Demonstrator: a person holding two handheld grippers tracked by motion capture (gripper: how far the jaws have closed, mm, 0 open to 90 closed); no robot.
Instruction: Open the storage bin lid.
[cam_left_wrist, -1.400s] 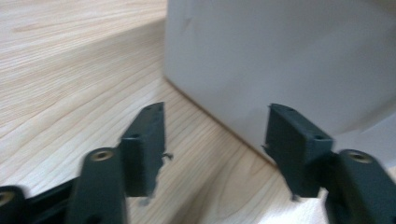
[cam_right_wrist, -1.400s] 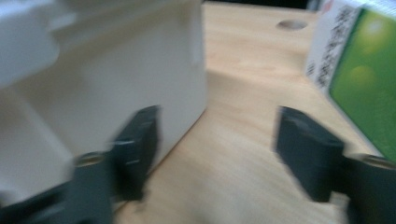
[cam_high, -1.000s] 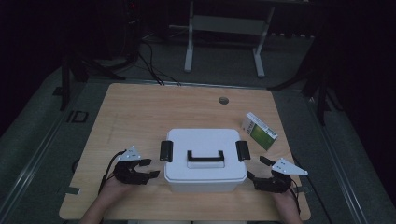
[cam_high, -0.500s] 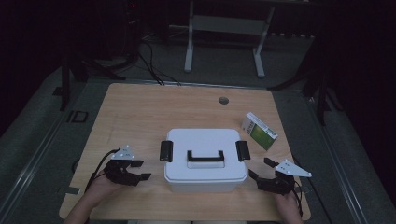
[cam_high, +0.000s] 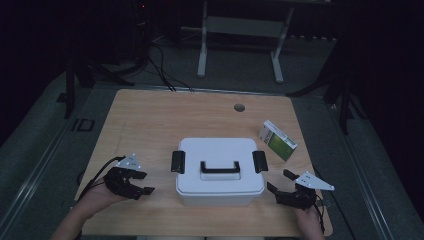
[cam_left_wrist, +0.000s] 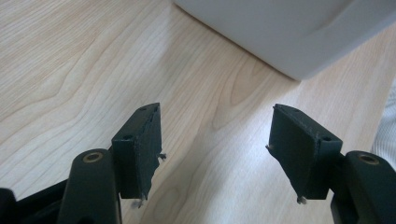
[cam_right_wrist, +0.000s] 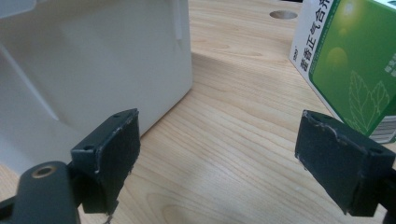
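A white lidded box (cam_high: 220, 170) with a black handle (cam_high: 220, 166) and a black latch on each side stands in the middle of the wooden table (cam_high: 150, 125). A green and white carton (cam_high: 277, 140) lies to its right. My left gripper (cam_high: 142, 182) hovers open to the left of the box, apart from it, nothing between its jaws. My right gripper (cam_high: 280, 182) is open beside the box's near right corner. In the left gripper view (cam_left_wrist: 215, 154) the box (cam_left_wrist: 289, 32) lies ahead. In the right gripper view (cam_right_wrist: 215, 158) the box (cam_right_wrist: 93, 60) is left and the carton (cam_right_wrist: 350, 60) right.
A round cable hole (cam_high: 239, 107) sits in the table near its far edge. A metal stand (cam_high: 240, 30) rises on the dark floor beyond the table. Cables trail from both grippers over the table's near edge.
My left gripper has lifted off the table and drawn away leftward from the box. The right gripper has stayed where it was. Box and carton are unmoved.
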